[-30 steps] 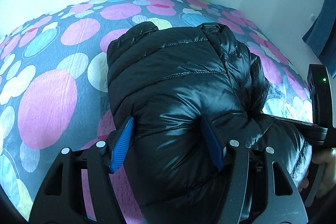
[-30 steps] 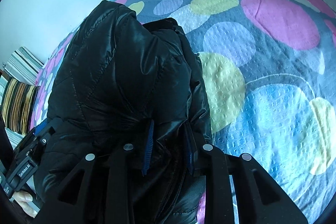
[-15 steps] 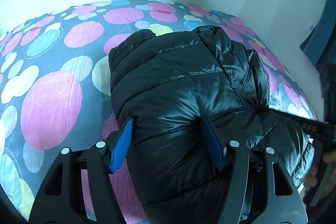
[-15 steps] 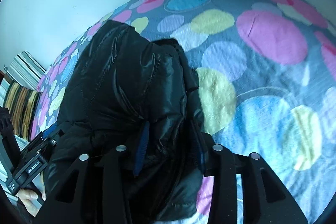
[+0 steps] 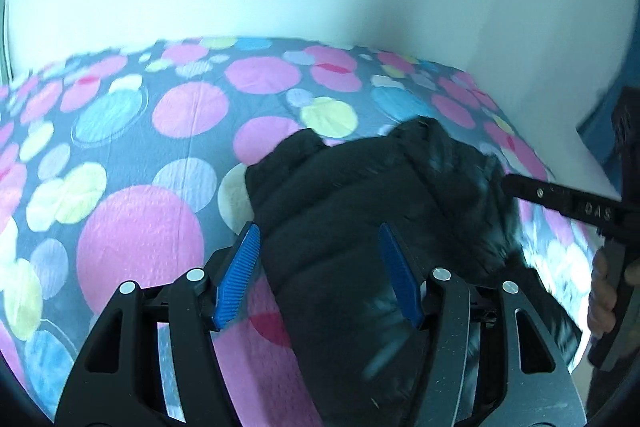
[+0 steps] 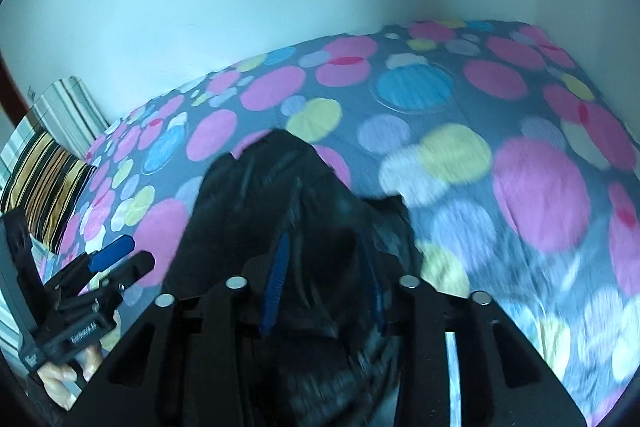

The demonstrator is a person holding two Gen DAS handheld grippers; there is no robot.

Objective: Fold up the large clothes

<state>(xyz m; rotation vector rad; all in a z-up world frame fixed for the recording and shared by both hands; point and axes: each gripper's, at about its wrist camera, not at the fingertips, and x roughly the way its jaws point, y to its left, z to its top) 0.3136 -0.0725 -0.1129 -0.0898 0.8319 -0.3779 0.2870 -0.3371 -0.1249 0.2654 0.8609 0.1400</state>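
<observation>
Though blur hides detail, this looks like the lifting stage of a fold: both grippers have the near end of the jacket (image 5: 360, 227) raised off the bed (image 5: 136, 227). Next, by my reading, that end must be carried toward the far end and laid flat without slipping. The bed's cover is grey cloth with a pebbled weave and big pink, blue and yellow circles. The jacket is black, glossy, quilted in puffy bands, bunched into a thick bundle. The left gripper (image 5: 320, 267) pinches a wide wad between its ribbed blue pads. The right gripper (image 6: 326, 281), jaws having just narrowed, clamps a thinner fold. A striped cushion (image 6: 48, 179) lies at the bed's end.
</observation>
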